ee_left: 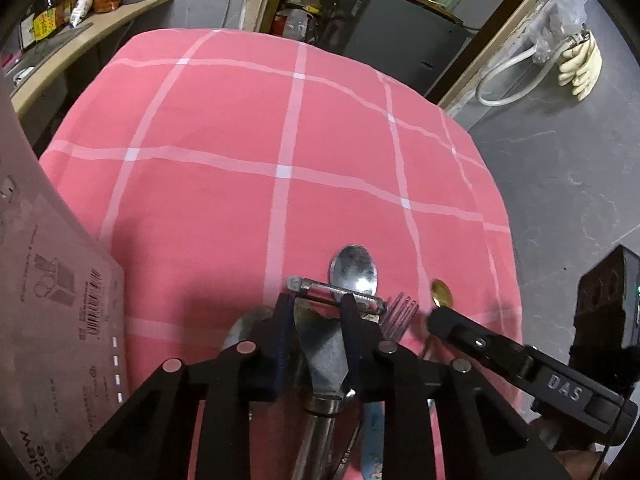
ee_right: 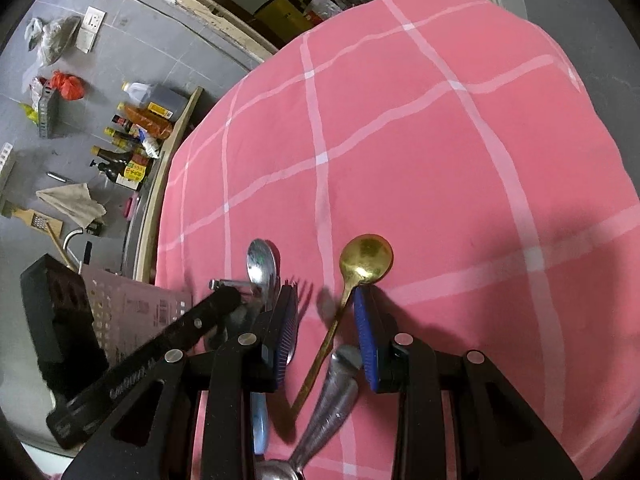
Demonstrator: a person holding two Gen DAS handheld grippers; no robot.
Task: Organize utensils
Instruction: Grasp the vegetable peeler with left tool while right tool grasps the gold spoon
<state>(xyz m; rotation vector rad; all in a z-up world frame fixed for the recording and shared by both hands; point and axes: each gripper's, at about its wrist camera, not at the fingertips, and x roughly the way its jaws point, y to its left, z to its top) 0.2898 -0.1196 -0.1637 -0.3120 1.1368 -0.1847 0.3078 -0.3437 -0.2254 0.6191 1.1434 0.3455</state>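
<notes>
A metal peeler (ee_left: 320,344) lies on the pink checked cloth (ee_left: 240,208). My left gripper (ee_left: 318,304) is shut on the peeler's forked head, handle running back under the gripper. Just beyond it lie a silver spoon (ee_left: 354,268), a fork (ee_left: 404,312) and a gold spoon (ee_left: 440,294). In the right wrist view my right gripper (ee_right: 325,292) stands open. The gold spoon's (ee_right: 366,258) thin handle runs between its blue pads (ee_right: 366,336) without touching them. A silver handle (ee_right: 334,392) and a blue handle (ee_right: 260,420) lie under this gripper. The left gripper's finger (ee_right: 188,328) reaches in from the left.
A grey box (ee_left: 60,320) with rows of small holes and a barcode stands at the table's left edge. A shelf of bottles (ee_right: 132,148) sits beyond it. The cloth's right edge (ee_left: 508,240) drops to a grey floor. The far cloth is bare.
</notes>
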